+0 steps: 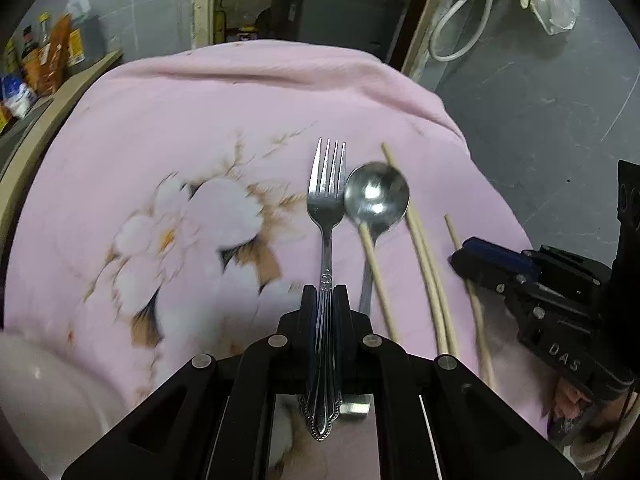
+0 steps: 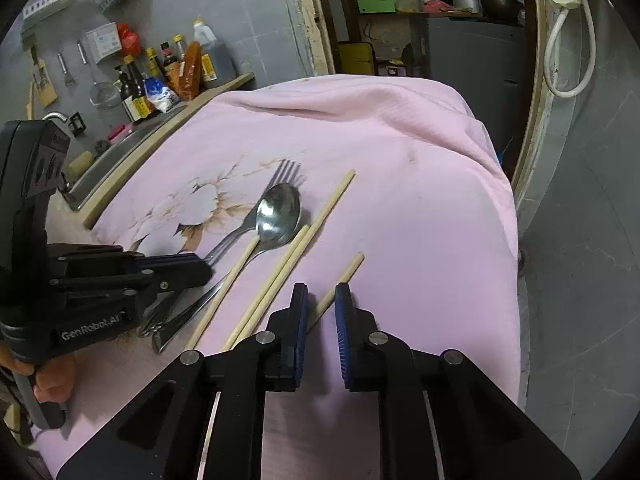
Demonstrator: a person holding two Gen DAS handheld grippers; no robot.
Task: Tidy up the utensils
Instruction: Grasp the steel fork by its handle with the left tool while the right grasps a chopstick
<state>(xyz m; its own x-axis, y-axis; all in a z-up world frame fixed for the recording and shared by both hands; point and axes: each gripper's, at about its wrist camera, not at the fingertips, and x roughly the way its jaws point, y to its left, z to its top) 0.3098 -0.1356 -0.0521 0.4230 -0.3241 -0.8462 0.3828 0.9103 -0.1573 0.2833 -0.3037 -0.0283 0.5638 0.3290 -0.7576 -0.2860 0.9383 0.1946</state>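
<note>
A steel fork lies with its tines pointing away on the pink flowered cloth. My left gripper is shut on its handle. A steel spoon lies just right of the fork, with one chopstick across it and a pair of chopsticks further right. My right gripper holds the rightmost chopstick slantwise between its blue pads. In the right wrist view the left gripper covers the fork's handle; the fork's tines and the spoon show.
A white bowl sits at the near left corner. Sauce bottles and a sink line the left side. On the right the cloth drops off the table edge to grey floor. A person's hand grips the left tool.
</note>
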